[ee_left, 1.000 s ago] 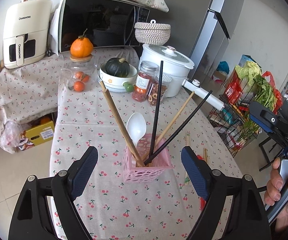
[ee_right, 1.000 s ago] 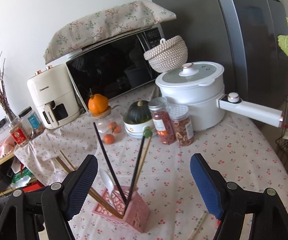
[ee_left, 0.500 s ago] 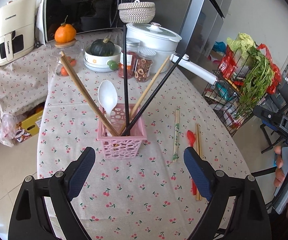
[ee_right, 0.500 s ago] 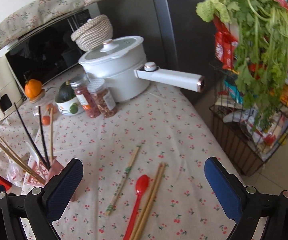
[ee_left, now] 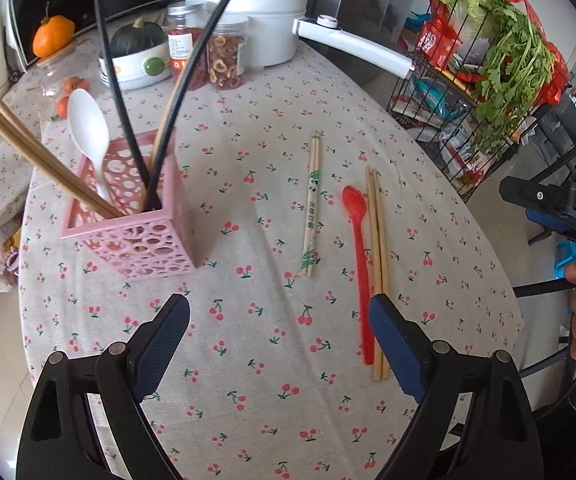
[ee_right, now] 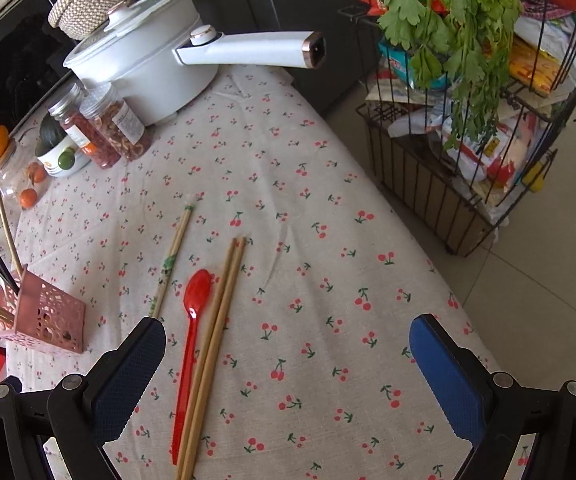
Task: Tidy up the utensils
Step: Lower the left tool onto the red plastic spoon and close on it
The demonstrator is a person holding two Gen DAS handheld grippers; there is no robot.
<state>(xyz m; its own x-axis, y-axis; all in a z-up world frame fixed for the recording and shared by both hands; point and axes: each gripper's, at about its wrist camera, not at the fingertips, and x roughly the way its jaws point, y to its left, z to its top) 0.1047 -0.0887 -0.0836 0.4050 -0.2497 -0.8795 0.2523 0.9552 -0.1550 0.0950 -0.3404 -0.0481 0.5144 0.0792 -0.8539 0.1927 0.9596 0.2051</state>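
Observation:
A pink perforated holder (ee_left: 135, 216) stands on the cherry-print tablecloth and holds a white spoon (ee_left: 87, 132), brown chopsticks and black chopsticks; it also shows in the right wrist view (ee_right: 43, 316). On the cloth lie a red spoon (ee_left: 358, 248) (ee_right: 191, 328), a plain wooden chopstick pair (ee_left: 378, 264) (ee_right: 215, 336) beside it, and a paper-wrapped chopstick pair (ee_left: 312, 204) (ee_right: 169, 264). My left gripper (ee_left: 279, 344) is open and empty above the cloth. My right gripper (ee_right: 288, 364) is open and empty, just right of the red spoon.
A white pot (ee_right: 143, 68) with a long handle (ee_right: 251, 50), two jars (ee_right: 103, 128), a bowl with a squash (ee_left: 135, 52) and a microwave stand at the back. A wire rack of greens (ee_right: 476, 92) stands off the table's right edge.
Both grippers tilted down and moved right toward the loose utensils. The holder shifted to the left of both views, and the red spoon and chopsticks now lie close to the fingers.

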